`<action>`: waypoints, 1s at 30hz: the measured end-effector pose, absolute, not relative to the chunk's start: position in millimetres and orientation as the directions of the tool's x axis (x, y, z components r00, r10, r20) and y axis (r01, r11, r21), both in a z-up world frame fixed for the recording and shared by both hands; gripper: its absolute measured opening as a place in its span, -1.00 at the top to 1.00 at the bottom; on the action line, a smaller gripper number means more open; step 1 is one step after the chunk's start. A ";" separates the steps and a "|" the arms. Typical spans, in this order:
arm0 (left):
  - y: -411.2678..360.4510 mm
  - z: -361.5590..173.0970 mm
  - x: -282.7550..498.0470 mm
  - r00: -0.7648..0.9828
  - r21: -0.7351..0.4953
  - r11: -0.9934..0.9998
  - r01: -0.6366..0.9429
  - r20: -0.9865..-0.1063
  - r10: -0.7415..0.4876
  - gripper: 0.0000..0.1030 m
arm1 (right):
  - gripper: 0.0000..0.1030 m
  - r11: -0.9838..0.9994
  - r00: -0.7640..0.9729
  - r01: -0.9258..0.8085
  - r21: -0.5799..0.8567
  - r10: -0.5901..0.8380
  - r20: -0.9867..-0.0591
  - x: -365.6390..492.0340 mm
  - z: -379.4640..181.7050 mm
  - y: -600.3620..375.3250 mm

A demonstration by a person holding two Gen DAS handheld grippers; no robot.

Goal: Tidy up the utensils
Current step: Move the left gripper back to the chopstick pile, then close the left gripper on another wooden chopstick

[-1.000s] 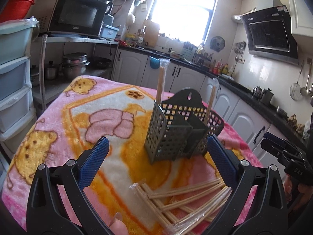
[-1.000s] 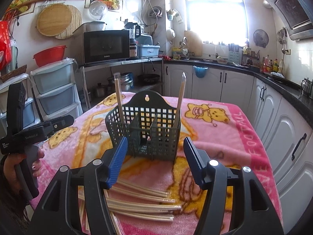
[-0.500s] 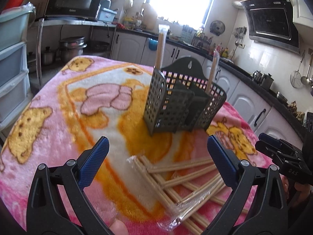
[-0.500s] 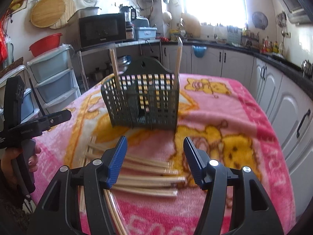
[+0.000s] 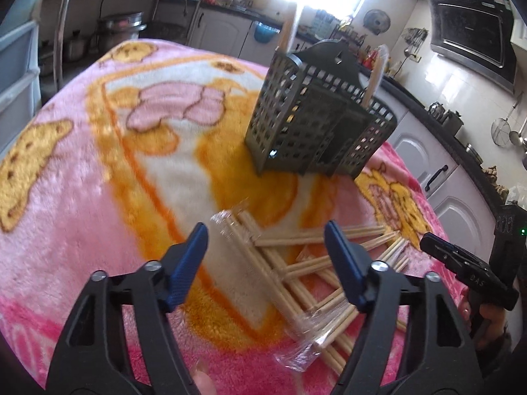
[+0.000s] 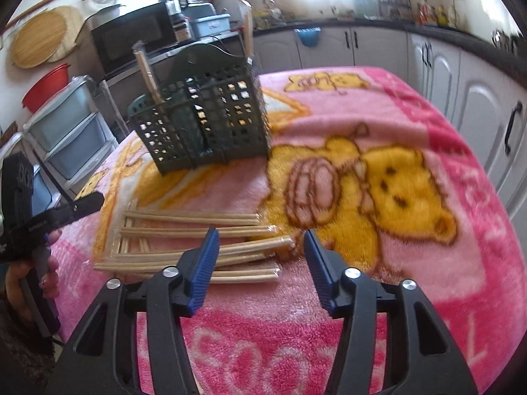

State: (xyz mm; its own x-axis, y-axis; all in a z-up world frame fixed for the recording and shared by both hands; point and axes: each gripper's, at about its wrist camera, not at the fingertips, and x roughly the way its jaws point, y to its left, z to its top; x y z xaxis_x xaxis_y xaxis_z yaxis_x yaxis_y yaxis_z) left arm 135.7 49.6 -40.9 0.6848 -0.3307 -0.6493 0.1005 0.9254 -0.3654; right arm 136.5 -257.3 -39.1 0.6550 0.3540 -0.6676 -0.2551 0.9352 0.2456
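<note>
Pink and orange fleece blanket with cartoon bears [image 5: 82, 171] covers the whole table; its far and right edges fall away toward white kitchen cabinets [image 6: 477, 105]. Dark green perforated plastic utensil caddy [image 5: 316, 125] stands upright past the middle, two wrapped chopstick pairs upright in its outer compartments. Criss-crossed heap of pale wooden chopsticks in clear plastic sleeves [image 6: 197, 240] lies flat on the blanket, nearer than the caddy and apart from it. Left gripper [image 5: 266, 263], black with blue pads, jaws apart and just closing, nothing between the pads, heap directly below. Right gripper [image 6: 260, 263] likewise part open, just narrowing, empty, over the heap's right-hand ends. Bare blanket lies open left of the heap in the left view, right of it in the right view.
</note>
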 end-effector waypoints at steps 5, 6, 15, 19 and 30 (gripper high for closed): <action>52.4 -48.5 139.3 0.664 -0.379 0.921 0.090 -0.667 -0.339 0.02 | 0.29 0.930 0.635 -0.224 0.291 0.366 -0.680 148.9 -45.9 -265.1; 52.4 -48.9 140.1 0.661 -0.382 0.920 0.090 -0.668 -0.343 0.04 | 0.34 0.930 0.632 -0.222 0.293 0.366 -0.684 150.6 -46.5 -265.0; 46.5 -49.9 149.5 0.640 -0.393 0.913 0.108 -0.676 -0.366 0.19 | 0.80 0.928 0.596 -0.191 0.321 0.369 -0.713 165.0 -61.4 -270.9; 41.6 -51.9 154.5 0.628 -0.393 0.913 0.113 -0.684 -0.372 0.26 | 0.92 0.930 0.618 -0.179 0.320 0.360 -0.699 162.1 -59.3 -275.1; 37.9 -58.6 161.5 0.621 -0.371 0.925 0.078 -0.708 -0.337 0.38 | 0.94 0.937 0.662 -0.190 0.292 0.342 -0.667 154.8 -47.8 -275.4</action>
State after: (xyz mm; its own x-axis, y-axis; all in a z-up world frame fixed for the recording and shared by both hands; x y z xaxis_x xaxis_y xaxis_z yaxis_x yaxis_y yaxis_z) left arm 161.5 37.9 -58.6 0.6207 -0.3365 -0.7081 0.0783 0.9253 -0.3710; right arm 154.8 -275.4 -47.8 0.6616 0.3424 -0.6671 -0.1903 0.9372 0.2923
